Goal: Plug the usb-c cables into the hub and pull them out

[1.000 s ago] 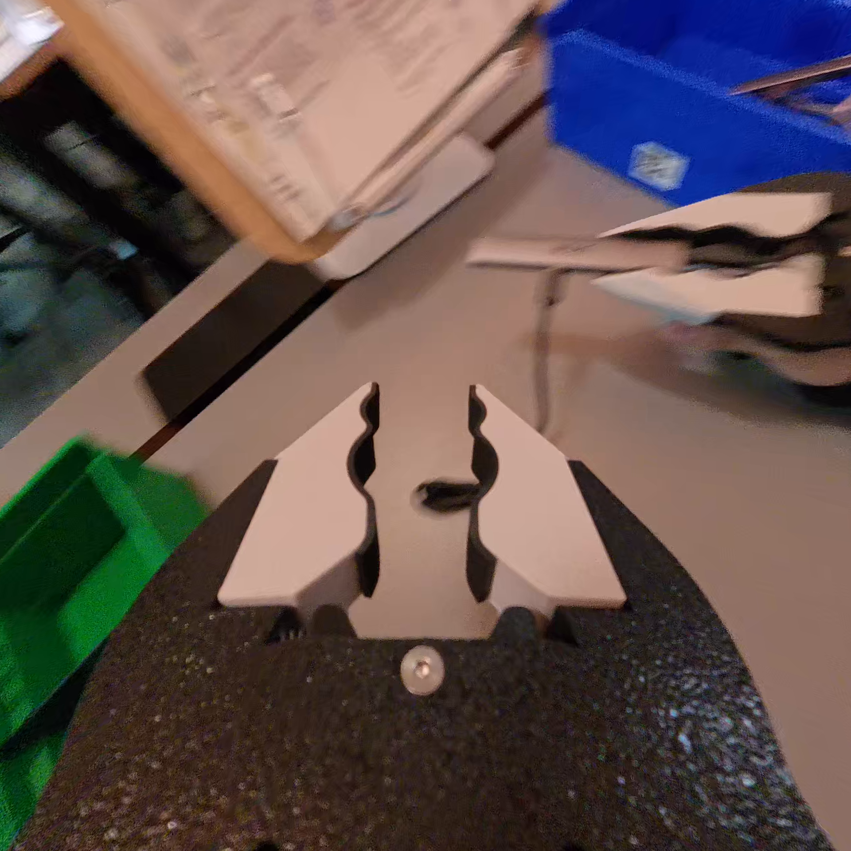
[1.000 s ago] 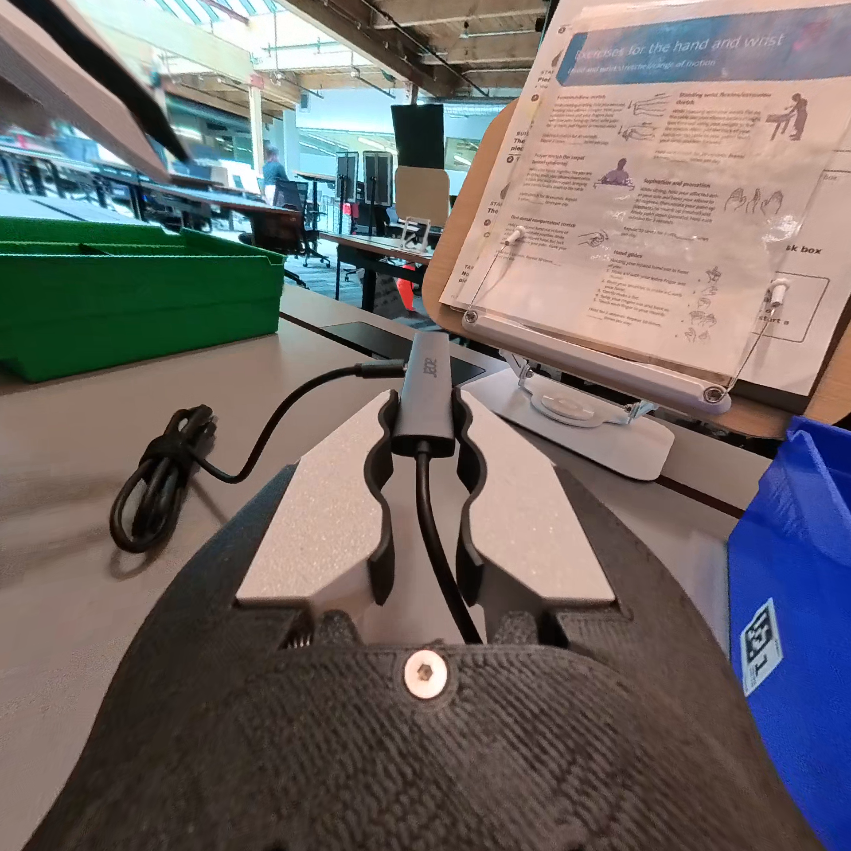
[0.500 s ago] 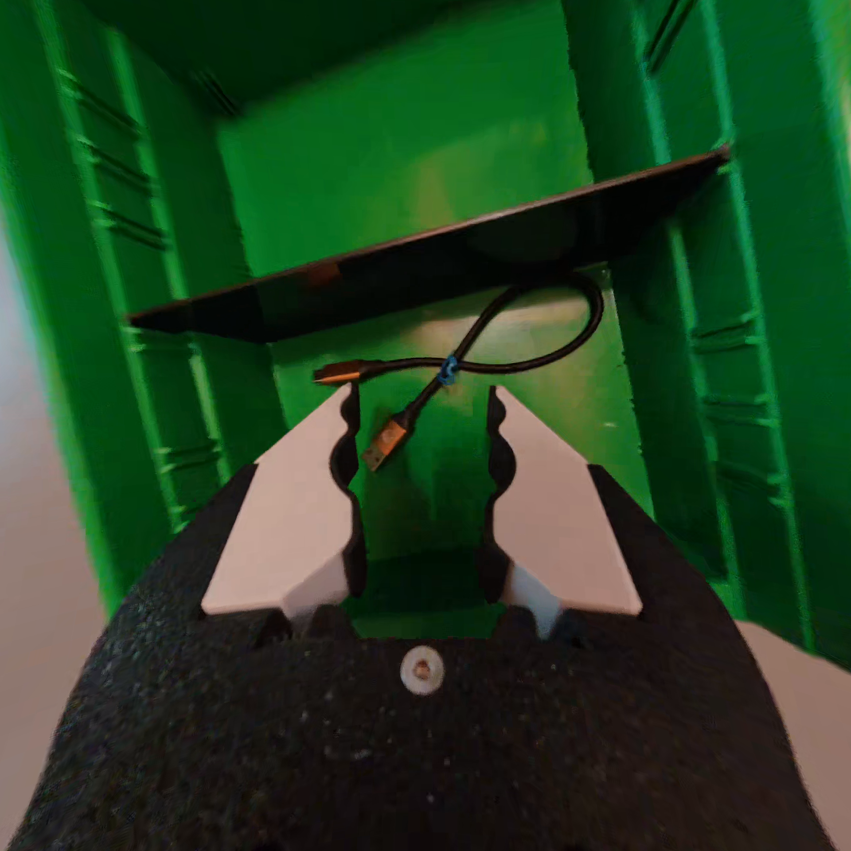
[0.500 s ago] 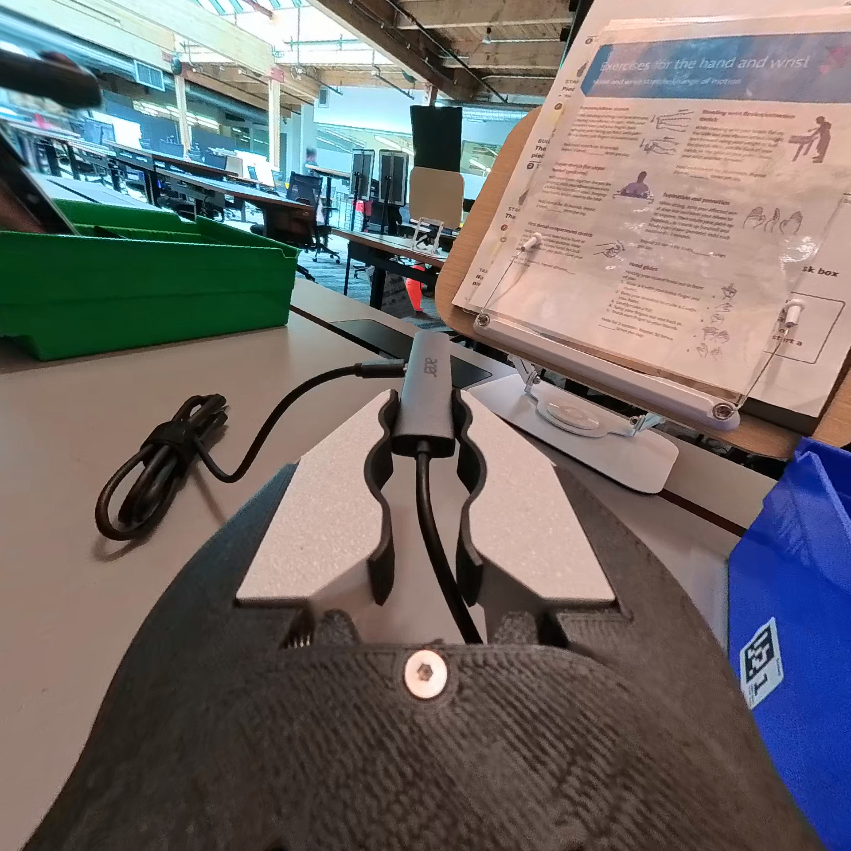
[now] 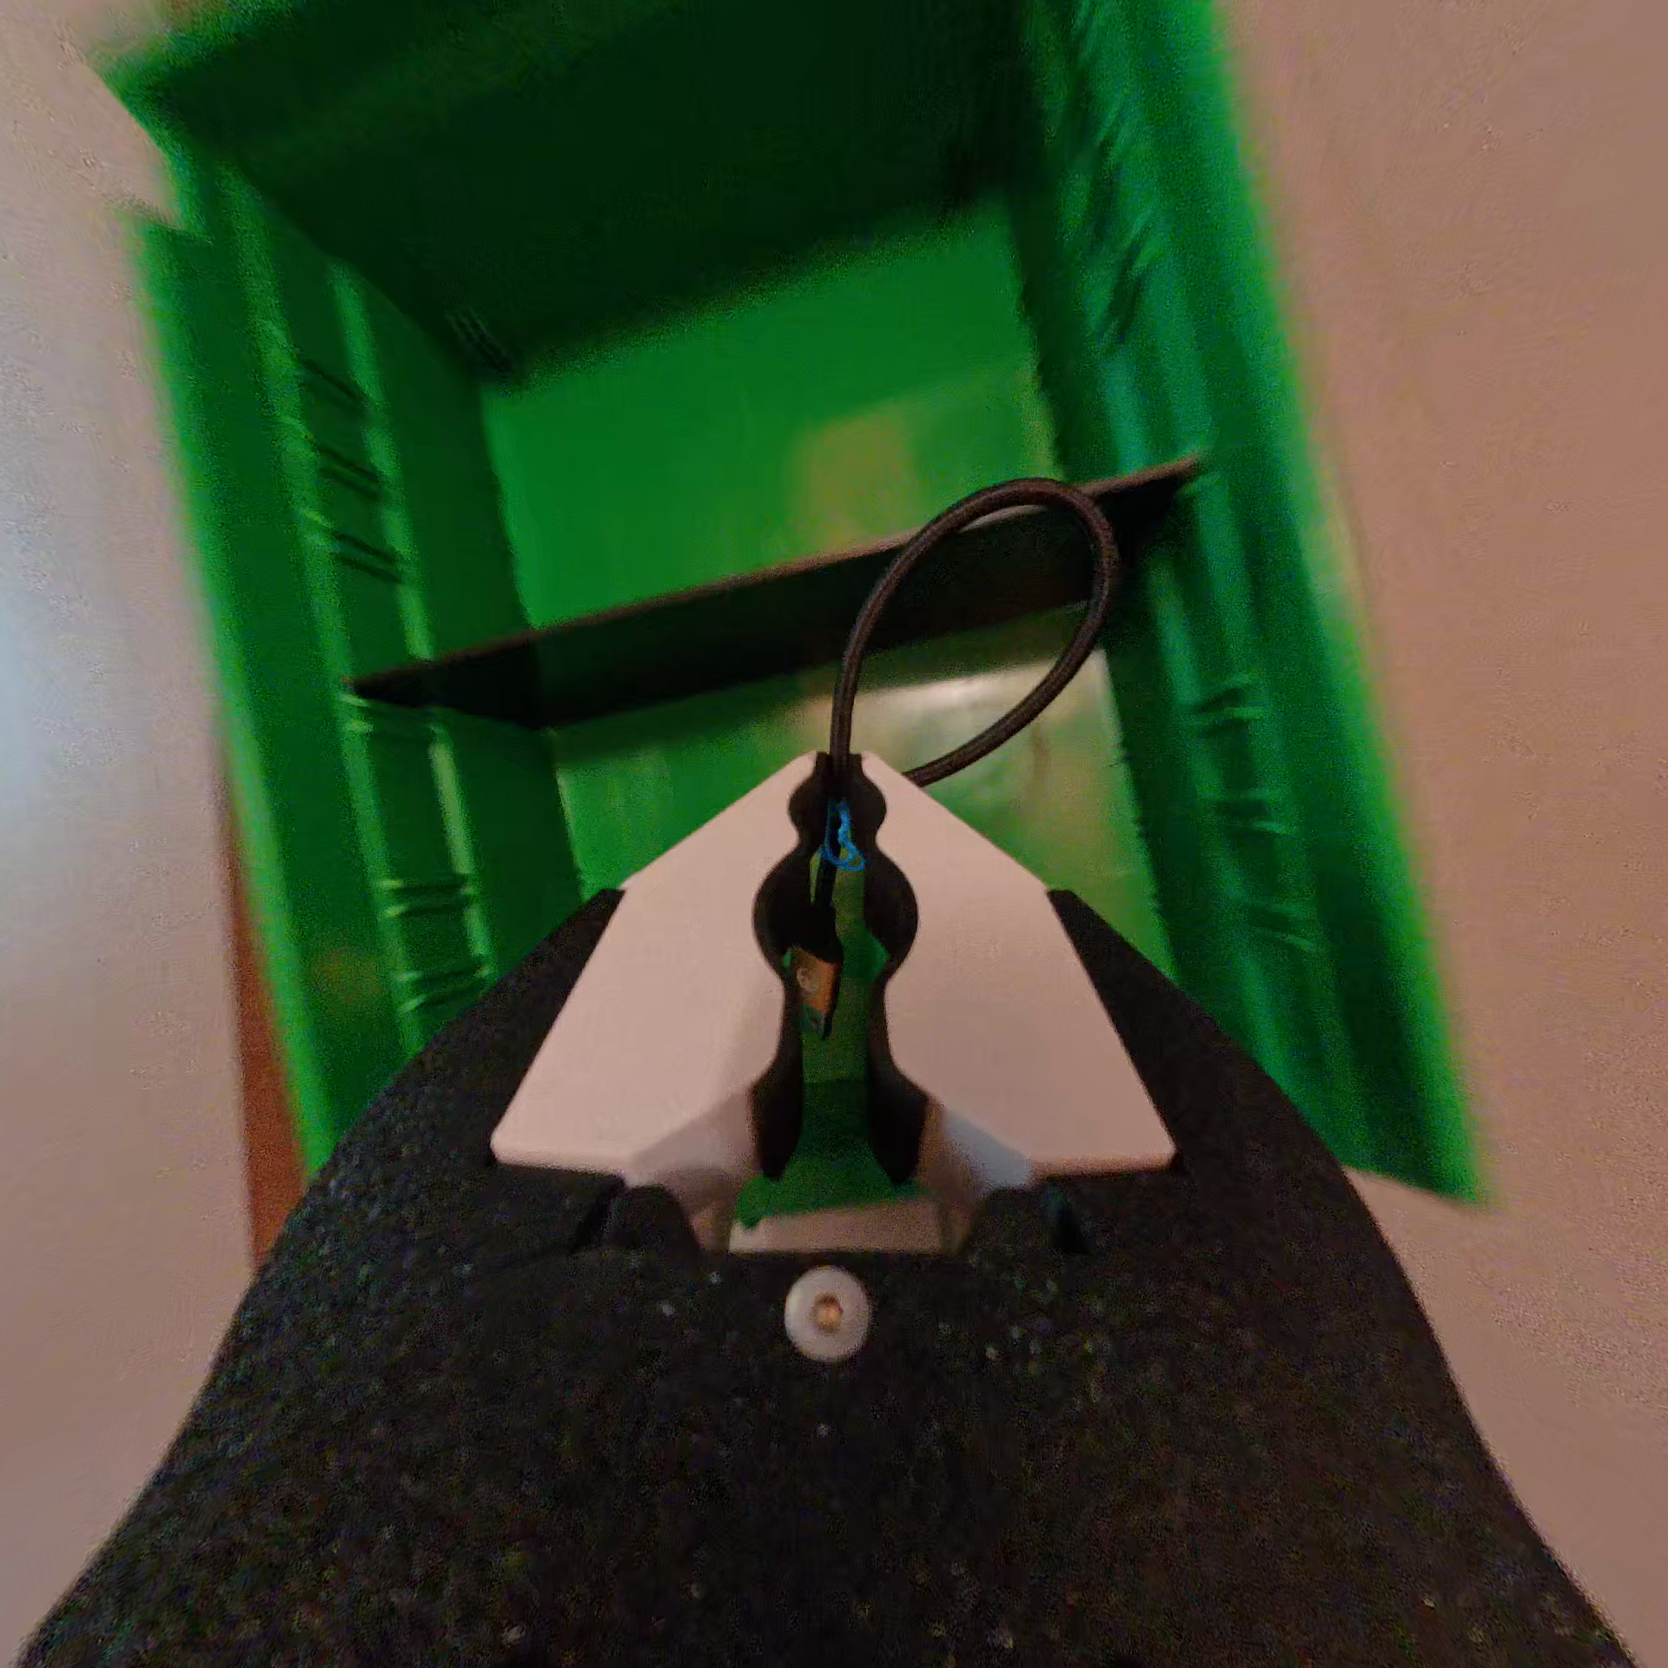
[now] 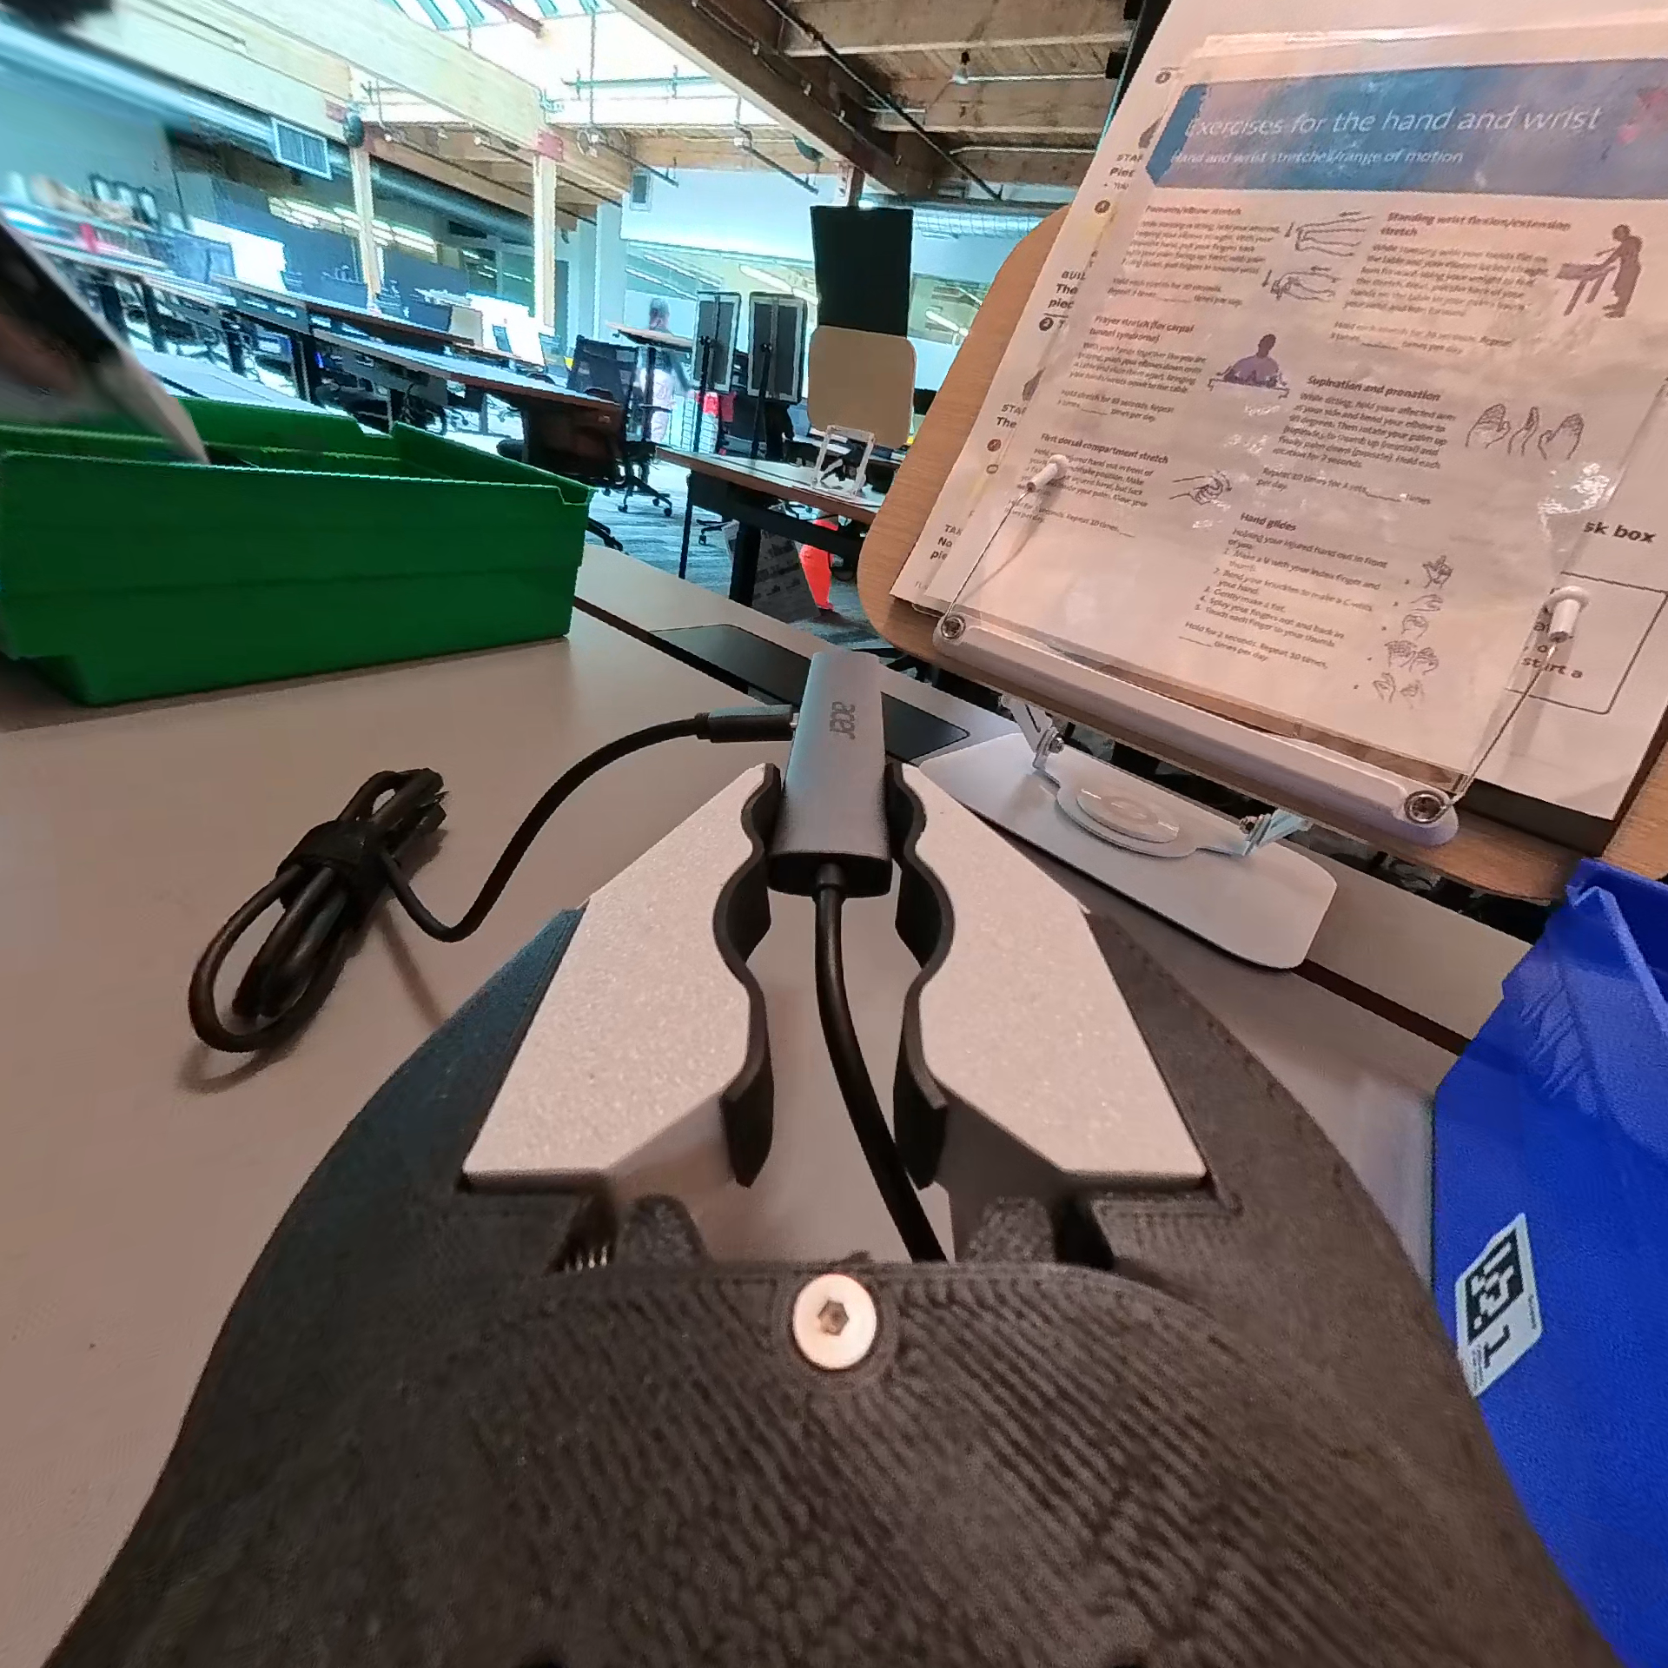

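My left gripper (image 5: 838, 767) is shut on a short black braided cable (image 5: 984, 623) with a blue tie and holds it above the green bin (image 5: 767, 433). One copper-coloured plug (image 5: 817, 984) hangs between the fingers. My right gripper (image 6: 830, 785) is shut on the grey hub (image 6: 835, 758) and holds it over the table. A black cable (image 6: 578, 794) is plugged into the hub's left side, and its bundled length (image 6: 307, 894) lies on the table. The hub's own lead (image 6: 857, 1038) runs back between the fingers.
A black divider (image 5: 722, 623) crosses the green bin. In the right wrist view the green bin (image 6: 271, 551) stands at far left, a document stand (image 6: 1264, 469) behind the hub, and a blue bin (image 6: 1570, 1218) at right.
My left gripper swung from the table to the green bin, closed on the short cable there and lifted it. The right gripper has held the hub nearly still.
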Action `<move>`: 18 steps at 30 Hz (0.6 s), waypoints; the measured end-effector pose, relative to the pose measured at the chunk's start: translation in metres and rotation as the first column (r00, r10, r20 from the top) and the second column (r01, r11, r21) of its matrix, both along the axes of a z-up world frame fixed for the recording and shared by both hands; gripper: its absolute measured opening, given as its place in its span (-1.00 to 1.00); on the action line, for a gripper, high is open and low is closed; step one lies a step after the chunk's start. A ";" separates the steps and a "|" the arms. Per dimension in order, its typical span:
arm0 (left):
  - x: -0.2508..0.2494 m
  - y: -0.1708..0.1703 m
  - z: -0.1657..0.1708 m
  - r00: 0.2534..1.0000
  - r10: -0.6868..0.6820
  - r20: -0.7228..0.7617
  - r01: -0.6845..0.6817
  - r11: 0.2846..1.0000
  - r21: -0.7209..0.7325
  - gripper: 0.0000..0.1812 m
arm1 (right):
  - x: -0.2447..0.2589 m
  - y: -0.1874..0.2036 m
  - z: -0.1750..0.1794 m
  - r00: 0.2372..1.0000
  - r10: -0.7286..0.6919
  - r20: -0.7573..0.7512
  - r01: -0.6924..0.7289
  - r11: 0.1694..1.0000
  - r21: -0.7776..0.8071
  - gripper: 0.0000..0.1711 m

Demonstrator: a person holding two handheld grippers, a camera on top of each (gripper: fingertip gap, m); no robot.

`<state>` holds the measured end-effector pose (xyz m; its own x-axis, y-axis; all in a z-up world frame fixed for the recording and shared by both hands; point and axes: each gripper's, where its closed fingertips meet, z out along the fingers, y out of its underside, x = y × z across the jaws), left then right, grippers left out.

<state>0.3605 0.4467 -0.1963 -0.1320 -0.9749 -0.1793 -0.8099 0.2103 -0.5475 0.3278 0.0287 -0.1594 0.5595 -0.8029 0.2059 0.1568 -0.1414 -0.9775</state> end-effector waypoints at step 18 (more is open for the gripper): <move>-0.208 -0.328 -0.043 -0.187 -0.980 0.063 0.973 -0.176 0.152 -0.97 | 0.005 -0.005 0.002 1.000 -0.004 -0.023 0.005 0.999 0.050 -0.74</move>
